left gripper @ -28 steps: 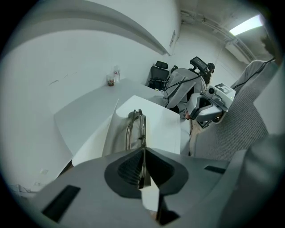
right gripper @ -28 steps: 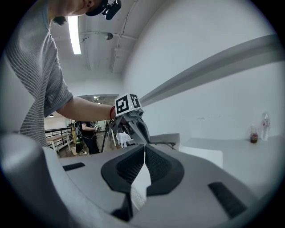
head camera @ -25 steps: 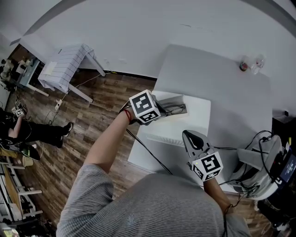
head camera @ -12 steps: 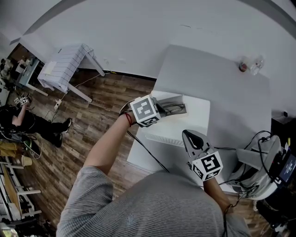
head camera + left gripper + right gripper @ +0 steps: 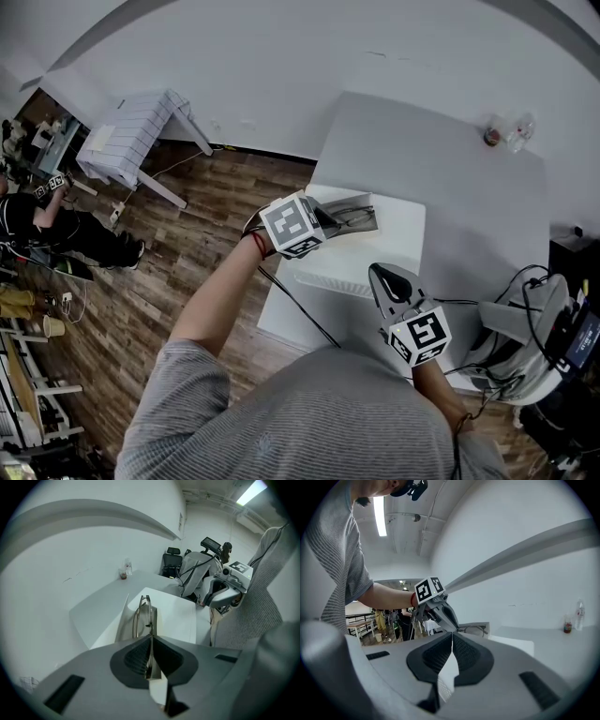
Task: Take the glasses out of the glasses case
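Observation:
The dark thin-framed glasses (image 5: 357, 220) hang just over the open grey glasses case (image 5: 349, 200), which lies on a white box (image 5: 401, 236). My left gripper (image 5: 330, 221) comes in from the left and is shut on one end of the frame. In the left gripper view the glasses (image 5: 142, 613) run forward from the shut left gripper (image 5: 150, 637), with the case wall (image 5: 123, 620) beside them. My right gripper (image 5: 380, 277) hovers nearer the table's front edge, shut and holding nothing. In the right gripper view its pads meet at the right gripper (image 5: 451, 637), facing the glasses (image 5: 477, 629).
The white box sits on a grey table (image 5: 441, 159) whose left edge drops to the wooden floor. Small bottles (image 5: 507, 131) stand at the far right corner. Cables and equipment (image 5: 530, 328) crowd the near right. A white folding rack (image 5: 141, 131) stands on the floor.
The left gripper has tilted slightly and shifted a little toward me, still gripping the glasses. The right gripper has stayed put.

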The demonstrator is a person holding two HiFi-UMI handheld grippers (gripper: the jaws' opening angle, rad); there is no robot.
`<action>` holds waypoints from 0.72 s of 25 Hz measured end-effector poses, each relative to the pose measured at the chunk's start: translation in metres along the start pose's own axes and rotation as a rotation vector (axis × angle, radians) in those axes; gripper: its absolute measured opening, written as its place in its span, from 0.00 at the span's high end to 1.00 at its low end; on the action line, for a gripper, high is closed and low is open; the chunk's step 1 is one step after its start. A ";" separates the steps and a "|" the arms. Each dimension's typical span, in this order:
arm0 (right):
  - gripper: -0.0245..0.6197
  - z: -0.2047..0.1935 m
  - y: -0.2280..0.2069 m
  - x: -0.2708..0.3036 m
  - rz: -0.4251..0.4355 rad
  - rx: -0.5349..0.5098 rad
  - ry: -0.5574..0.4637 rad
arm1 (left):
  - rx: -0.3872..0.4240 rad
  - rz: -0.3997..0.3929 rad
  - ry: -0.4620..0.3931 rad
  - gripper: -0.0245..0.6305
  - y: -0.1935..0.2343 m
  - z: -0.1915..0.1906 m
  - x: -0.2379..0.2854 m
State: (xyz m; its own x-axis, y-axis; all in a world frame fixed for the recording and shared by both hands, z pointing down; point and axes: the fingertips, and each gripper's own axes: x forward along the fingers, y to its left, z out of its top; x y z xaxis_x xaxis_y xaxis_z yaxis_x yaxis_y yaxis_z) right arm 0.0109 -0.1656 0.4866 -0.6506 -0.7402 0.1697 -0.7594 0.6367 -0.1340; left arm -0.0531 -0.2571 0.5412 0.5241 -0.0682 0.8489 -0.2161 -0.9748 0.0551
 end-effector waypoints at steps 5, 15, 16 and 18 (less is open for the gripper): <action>0.94 0.002 0.000 0.001 0.000 -0.004 0.000 | -0.004 0.021 -0.044 0.92 -0.001 0.009 -0.004; 0.94 -0.001 -0.003 -0.001 -0.007 -0.002 0.005 | -0.035 0.062 -0.170 0.92 -0.012 0.025 -0.009; 0.94 -0.001 -0.003 -0.001 -0.008 -0.002 0.005 | -0.035 0.063 -0.177 0.92 -0.013 0.026 -0.009; 0.94 0.000 -0.003 -0.001 -0.010 -0.002 0.005 | -0.031 0.064 -0.182 0.92 -0.017 0.026 -0.009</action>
State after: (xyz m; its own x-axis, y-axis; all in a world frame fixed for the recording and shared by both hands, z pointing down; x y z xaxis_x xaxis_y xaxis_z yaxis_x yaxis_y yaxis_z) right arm 0.0138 -0.1670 0.4872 -0.6431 -0.7452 0.1761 -0.7656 0.6299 -0.1304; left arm -0.0326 -0.2454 0.5190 0.6479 -0.1700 0.7425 -0.2778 -0.9604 0.0225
